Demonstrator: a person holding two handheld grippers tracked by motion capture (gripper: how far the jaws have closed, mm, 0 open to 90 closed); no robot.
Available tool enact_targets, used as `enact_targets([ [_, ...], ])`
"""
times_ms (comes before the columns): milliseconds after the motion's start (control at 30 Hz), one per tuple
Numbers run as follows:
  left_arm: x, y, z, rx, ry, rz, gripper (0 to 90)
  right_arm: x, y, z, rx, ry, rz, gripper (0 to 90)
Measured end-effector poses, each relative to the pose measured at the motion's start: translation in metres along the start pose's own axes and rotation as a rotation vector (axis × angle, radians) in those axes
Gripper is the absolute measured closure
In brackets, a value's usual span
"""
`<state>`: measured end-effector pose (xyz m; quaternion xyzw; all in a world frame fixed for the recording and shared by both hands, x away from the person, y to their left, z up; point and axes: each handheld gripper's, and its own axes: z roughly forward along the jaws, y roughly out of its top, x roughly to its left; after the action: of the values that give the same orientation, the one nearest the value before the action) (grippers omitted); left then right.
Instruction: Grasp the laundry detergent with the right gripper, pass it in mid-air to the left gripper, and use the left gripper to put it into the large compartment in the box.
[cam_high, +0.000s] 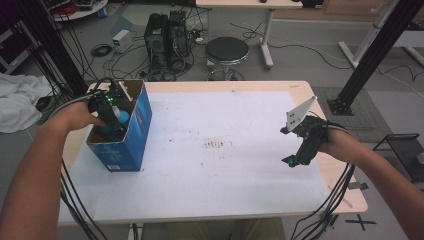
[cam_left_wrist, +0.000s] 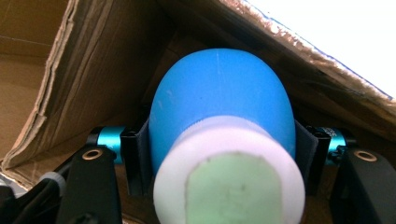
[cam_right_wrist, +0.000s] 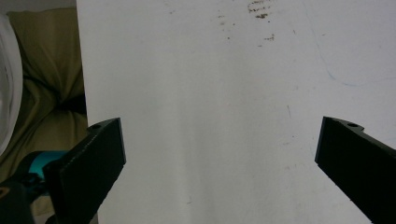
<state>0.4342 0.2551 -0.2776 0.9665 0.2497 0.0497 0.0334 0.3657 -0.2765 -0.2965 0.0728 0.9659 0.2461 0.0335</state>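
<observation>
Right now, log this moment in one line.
left claw: shut on blue bottle inside box | right claw: open, empty, over table

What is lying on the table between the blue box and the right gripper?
Nothing: in the high view, bare white sheet with brown specks runs from the blue box to the right gripper.

Left gripper (cam_high: 114, 117) points downward, forearm extended, jaws clamped against a held object. Right gripper (cam_high: 295, 159) hovers angled down, jaws spread wide with nothing between.

Open box (cam_high: 131, 135) standing at the table's (cam_high: 260, 86) left end, bottle (cam_left_wrist: 224, 112) inside the box between the left gripper's (cam_high: 114, 117) jaws, right gripper (cam_high: 300, 150) over the right end, stool (cam_high: 227, 50) behind the table.
</observation>
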Motion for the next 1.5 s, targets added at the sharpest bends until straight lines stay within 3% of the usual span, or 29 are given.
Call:
enact_targets([
  [33, -0.001, 0.0, 0.0, -0.015, -0.003, -0.016, 36.4, 0.0, 0.0, 0.0, -0.004, -0.001, 0.003, 0.7],
  [67, 0.0, 0.0, -0.001, -0.006, -0.004, 0.001, 36.2, 0.0, 0.0, 0.001, -0.001, -0.002, 0.004, 0.7],
  [267, 0.0, -0.002, -0.002, -0.012, -0.009, -0.002, 33.0, 0.0, 0.0, 0.001, 0.001, -0.001, 0.01, 0.7],
  [300, -0.001, -0.002, -0.002, -0.031, -0.007, -0.022, 33.0, 0.0, 0.001, 0.0, 0.001, -0.002, 0.01, 0.7],
  [400, 0.0, -0.004, -0.008, -0.032, 0.001, -0.008, 32.9, 0.0, 0.002, 0.001, -0.007, -0.002, 0.003, 0.7],
  [433, -0.001, -0.005, -0.009, -0.048, 0.005, -0.023, 32.9, 0.0, 0.003, 0.001, -0.007, -0.001, 0.001, 0.7],
  [500, 0.001, -0.007, -0.016, -0.054, 0.009, -0.015, 31.8, 0.001, 0.003, 0.001, -0.006, -0.002, 0.002, 0.7],
  [533, 0.0, -0.008, -0.018, -0.075, 0.014, -0.033, 31.8, 0.001, 0.003, 0.001, -0.005, -0.004, -0.001, 0.7],
  [700, -0.002, -0.01, -0.032, -0.101, 0.029, -0.042, 31.8, 0.001, 0.003, 0.0, -0.011, -0.006, 0.003, 0.8],
  [767, -0.001, -0.01, -0.039, -0.087, 0.037, -0.019, 31.7, 0.002, 0.004, 0.0, -0.008, -0.008, 0.005, 0.8],
  [800, -0.003, -0.01, -0.04, -0.103, 0.04, -0.04, 31.2, 0.003, 0.004, 0.0, -0.005, -0.008, 0.005, 0.8],
  [900, -0.006, -0.009, -0.044, -0.115, 0.047, -0.044, 30.0, 0.003, 0.004, 0.0, -0.011, -0.009, -0.003, 0.7],
  [1000, -0.006, -0.009, -0.05, -0.102, 0.061, -0.023, 30.0, 0.003, 0.004, -0.001, -0.016, -0.011, 0.0, 0.7],
  [1200, -0.011, -0.01, -0.067, -0.135, 0.068, -0.051, 30.0, 0.004, 0.002, -0.003, -0.023, -0.014, -0.002, 0.7],
  [1233, -0.012, -0.01, -0.07, -0.148, 0.065, -0.071, 29.9, 0.004, 0.002, -0.004, -0.025, -0.018, -0.003, 0.7],
  [1267, -0.012, -0.01, -0.076, -0.134, 0.072, -0.045, 29.9, 0.004, 0.001, -0.004, -0.024, -0.016, -0.001, 0.7],
  [1333, -0.017, -0.009, -0.084, -0.178, 0.083, -0.076, 30.0, 0.005, 0.001, -0.005, -0.027, -0.018, 0.002, 0.7],
  [1500, -0.031, 0.004, -0.104, -0.189, 0.081, -0.018, 29.9, 0.004, 0.0, -0.007, -0.035, -0.019, -0.001, 0.7],
])
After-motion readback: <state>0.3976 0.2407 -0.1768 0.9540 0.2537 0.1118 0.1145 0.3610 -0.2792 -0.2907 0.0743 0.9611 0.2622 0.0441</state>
